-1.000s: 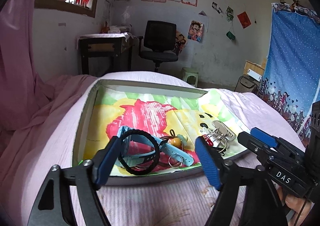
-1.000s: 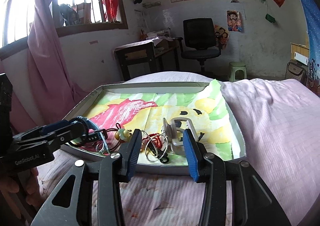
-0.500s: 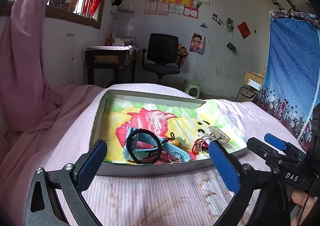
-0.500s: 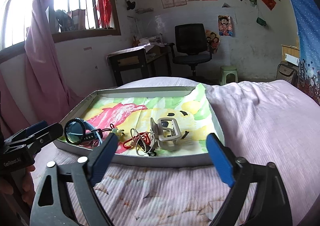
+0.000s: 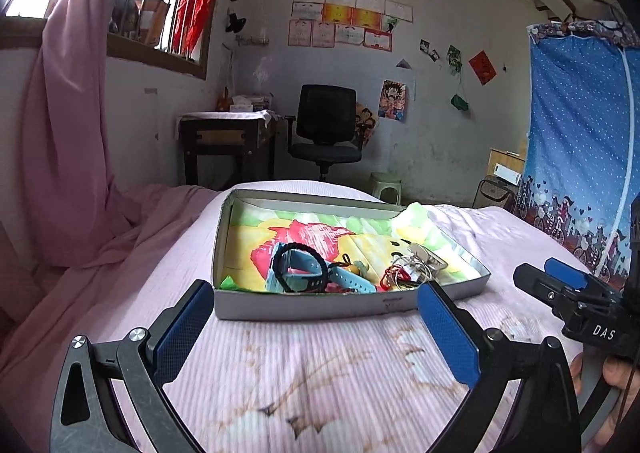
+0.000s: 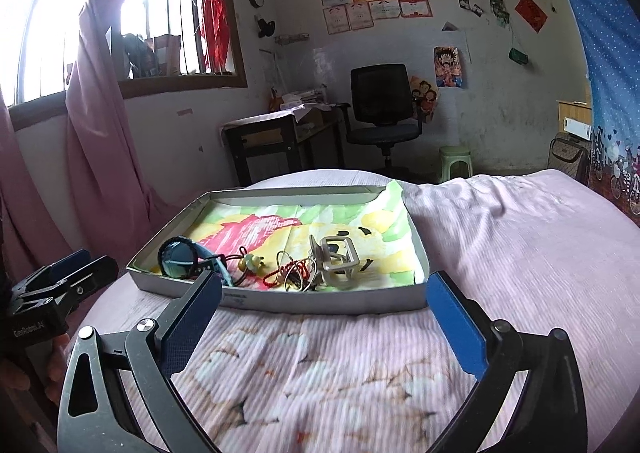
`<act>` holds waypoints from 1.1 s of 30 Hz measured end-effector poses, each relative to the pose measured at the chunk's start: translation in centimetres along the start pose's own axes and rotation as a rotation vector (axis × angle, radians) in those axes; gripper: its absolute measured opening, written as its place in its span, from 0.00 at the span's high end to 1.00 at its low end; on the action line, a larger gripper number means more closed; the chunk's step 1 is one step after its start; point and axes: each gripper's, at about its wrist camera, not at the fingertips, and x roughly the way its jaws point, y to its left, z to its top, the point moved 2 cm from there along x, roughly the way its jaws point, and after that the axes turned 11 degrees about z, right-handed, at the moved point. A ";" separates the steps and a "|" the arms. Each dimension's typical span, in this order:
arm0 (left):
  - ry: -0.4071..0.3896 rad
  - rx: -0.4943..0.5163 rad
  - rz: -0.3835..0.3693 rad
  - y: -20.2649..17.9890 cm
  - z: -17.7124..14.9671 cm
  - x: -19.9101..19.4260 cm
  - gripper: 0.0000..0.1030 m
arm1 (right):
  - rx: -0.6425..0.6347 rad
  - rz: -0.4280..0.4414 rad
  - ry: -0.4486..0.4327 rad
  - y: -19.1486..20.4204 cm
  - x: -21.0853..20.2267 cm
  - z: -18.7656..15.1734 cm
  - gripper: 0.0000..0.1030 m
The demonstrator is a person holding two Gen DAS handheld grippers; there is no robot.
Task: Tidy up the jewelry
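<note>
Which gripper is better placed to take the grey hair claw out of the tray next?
Right gripper: its jaws, opening and empty, face the hair claw almost straight ahead.

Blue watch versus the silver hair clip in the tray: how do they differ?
The blue watch lies at the tray's left end, with a black braided band around it; the silver hair clip sits toward the right. The watch is blue with a dark round face; the clip is an open silvery frame. Both lie inside the tray near its front wall, clear of both tools.
</note>
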 end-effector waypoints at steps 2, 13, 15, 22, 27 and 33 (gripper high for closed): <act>-0.007 0.015 0.011 -0.1 -0.3 -0.7 0.01 | -0.001 -0.001 0.000 0.1 -0.4 -0.2 0.02; -0.015 -0.016 -0.006 0.5 -2.8 -4.1 0.01 | -0.025 -0.013 -0.013 1.1 -4.1 -2.0 0.02; -0.013 -0.031 -0.004 0.8 -3.3 -4.6 0.01 | -0.023 -0.014 -0.013 1.1 -4.5 -2.3 0.02; -0.023 -0.037 0.018 1.1 -4.5 -6.6 0.01 | 0.000 -0.011 -0.001 1.2 -6.3 -3.8 0.02; -0.003 -0.035 0.024 1.2 -5.6 -7.2 0.01 | 0.010 -0.015 0.011 1.2 -7.1 -4.8 0.02; -0.016 -0.028 0.030 1.0 -6.2 -7.7 0.01 | 0.006 -0.033 0.002 1.1 -8.0 -5.6 0.02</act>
